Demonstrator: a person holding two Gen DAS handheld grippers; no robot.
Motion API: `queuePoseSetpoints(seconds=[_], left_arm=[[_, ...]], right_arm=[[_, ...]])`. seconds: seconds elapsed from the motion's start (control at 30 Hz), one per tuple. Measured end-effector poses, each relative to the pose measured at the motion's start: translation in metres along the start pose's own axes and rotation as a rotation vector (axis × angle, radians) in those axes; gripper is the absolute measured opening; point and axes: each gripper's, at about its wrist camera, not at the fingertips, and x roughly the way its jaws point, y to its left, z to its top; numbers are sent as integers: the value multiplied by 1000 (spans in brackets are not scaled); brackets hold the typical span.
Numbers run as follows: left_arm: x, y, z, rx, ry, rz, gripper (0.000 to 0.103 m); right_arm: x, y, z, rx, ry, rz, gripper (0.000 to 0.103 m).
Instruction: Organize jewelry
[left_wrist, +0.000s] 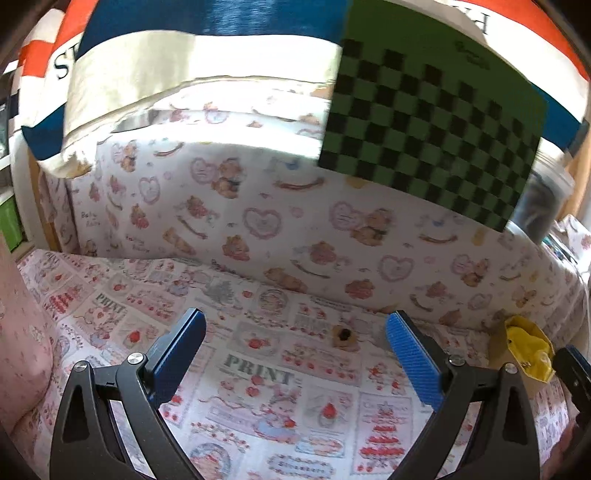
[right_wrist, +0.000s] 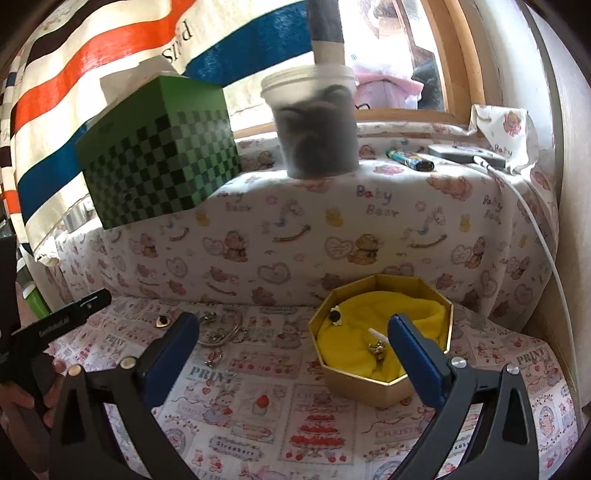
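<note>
A gold octagonal box (right_wrist: 384, 384) lined with yellow cloth (right_wrist: 410, 306) stands on the printed cloth at the right. It holds a small black-and-white earring (right_wrist: 335, 316) and a gold charm (right_wrist: 377, 347). Silver bracelets (right_wrist: 221, 330) and a small heart-shaped gold piece with a dark stone (right_wrist: 162, 322) lie left of the box. My right gripper (right_wrist: 291, 354) is open and empty above the cloth, its right finger next to the box. My left gripper (left_wrist: 295, 354) is open and empty. A small gold piece with a dark stone (left_wrist: 344, 336) lies just beyond it, between its fingers. The yellow cloth (left_wrist: 528, 349) shows at the right edge.
A padded ledge in bear-print cloth (right_wrist: 295, 229) runs behind. On it stand a green checkered box (right_wrist: 159, 155), a plastic tub with dark contents (right_wrist: 314, 129), a lighter (right_wrist: 406, 158) and a grey device with a white cable (right_wrist: 469, 153). The left gripper's body (right_wrist: 55, 321) shows at the left.
</note>
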Motion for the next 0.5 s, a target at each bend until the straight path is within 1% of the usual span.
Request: queuePoseSetpoints(seconds=[0.1, 0.2, 0.3, 0.37, 0.4, 0.43, 0.5], left_arm=[[3, 6, 1, -10, -3, 10, 98], [5, 7, 1, -9, 4, 12, 98], [4, 5, 1, 7, -7, 20, 98], [3, 5, 1, 10, -17, 22, 98], [2, 5, 1, 9, -21, 24, 98], [1, 5, 1, 7, -28, 32, 98], [0, 6, 1, 6, -39, 49, 98]], right_arm=[[-9, 4, -1, -15, -80, -31, 102], [-15, 7, 1, -38, -147, -27, 102], [-12, 12, -1, -74, -169, -53, 102], [-7, 18, -2, -131, -156, -51, 102], [-3, 23, -3, -181, -132, -5, 102], [1, 27, -3, -233, -99, 64, 102], [6, 28, -5, -257, -56, 138, 102]])
